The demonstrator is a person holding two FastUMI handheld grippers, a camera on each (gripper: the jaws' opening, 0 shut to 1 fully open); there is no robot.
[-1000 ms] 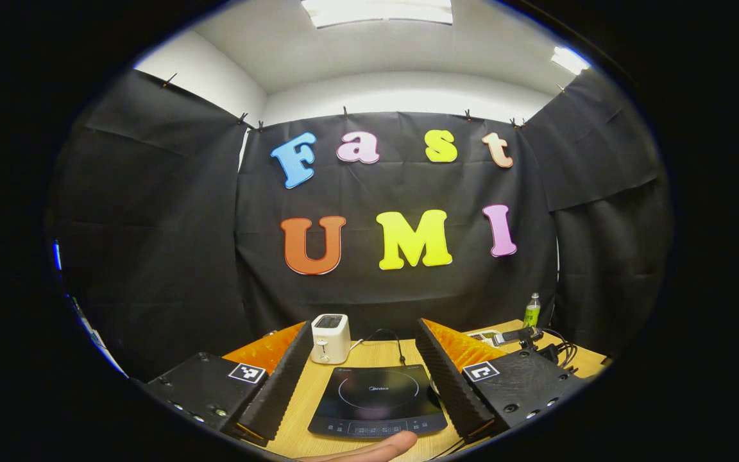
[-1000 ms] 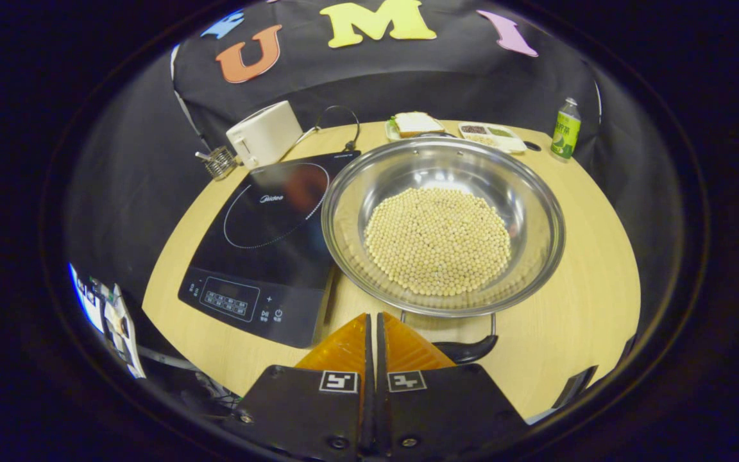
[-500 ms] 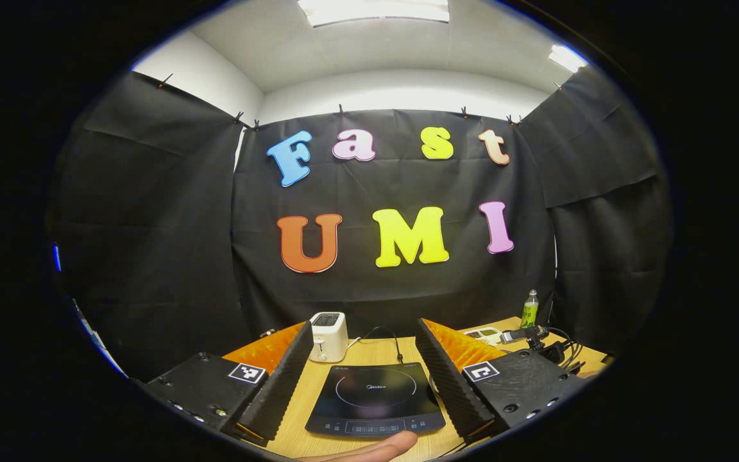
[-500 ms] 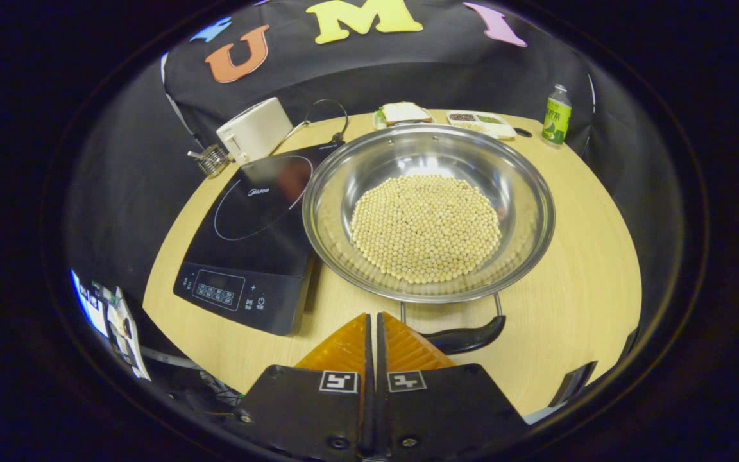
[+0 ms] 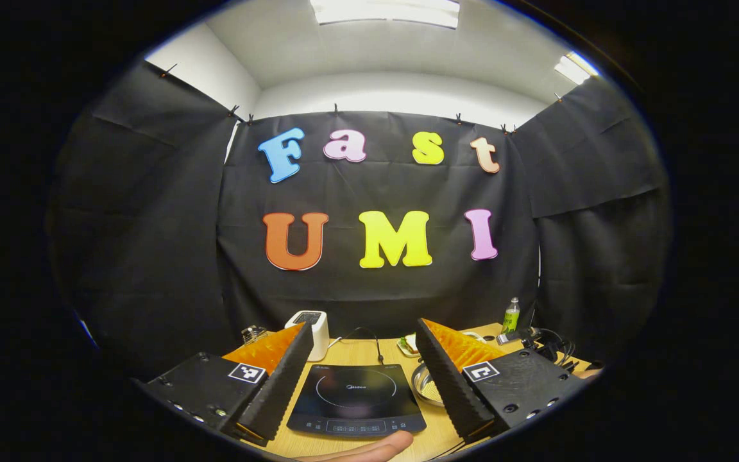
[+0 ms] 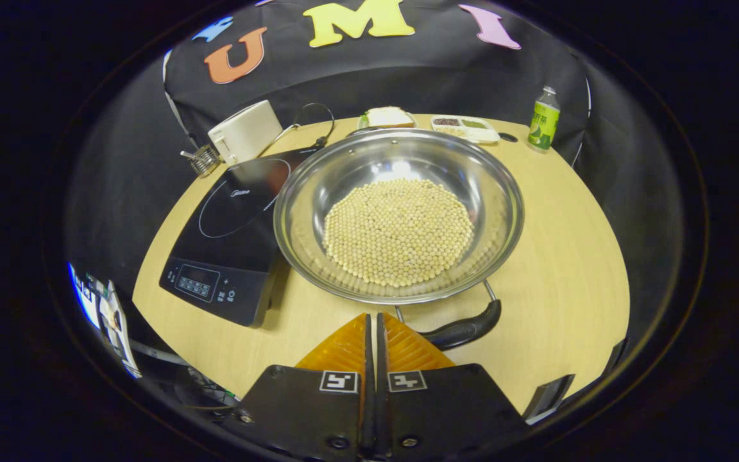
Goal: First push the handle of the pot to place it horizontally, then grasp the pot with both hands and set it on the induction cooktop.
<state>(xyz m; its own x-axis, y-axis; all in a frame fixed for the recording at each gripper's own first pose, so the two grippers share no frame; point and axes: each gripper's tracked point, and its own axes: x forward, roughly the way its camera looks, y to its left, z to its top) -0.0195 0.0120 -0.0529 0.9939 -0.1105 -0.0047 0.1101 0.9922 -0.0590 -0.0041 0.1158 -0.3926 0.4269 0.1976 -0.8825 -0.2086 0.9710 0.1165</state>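
A wide steel pot (image 6: pixel 498 192) with pale beans inside stands on the wooden table (image 6: pixel 568 256), right beside the black induction cooktop (image 6: pixel 228 218). Its black handle (image 6: pixel 466 328) on a wire loop points toward me at the pot's near side, slanting up to the right. My right gripper (image 6: pixel 373 316) is shut with nothing between its fingers, its tip just left of the handle's near end. My left gripper (image 5: pixel 364 327) hangs open above the table's near edge, framing the cooktop (image 5: pixel 353 398). A sliver of the pot's rim (image 5: pixel 422 385) shows by its right finger.
A white toaster (image 6: pixel 244 131) and a small wire coil (image 6: pixel 203 160) stand behind the cooktop. At the back are a plate with bread (image 6: pixel 387 117), a small tray (image 6: pixel 462 127) and a green bottle (image 6: pixel 541 119). A person's fingertip (image 5: pixel 369 448) shows at the bottom.
The right gripper view has shifted right and back, so the pot sits further left and more of the handle shows. The left gripper has drawn back; the pot's rim has come into its view.
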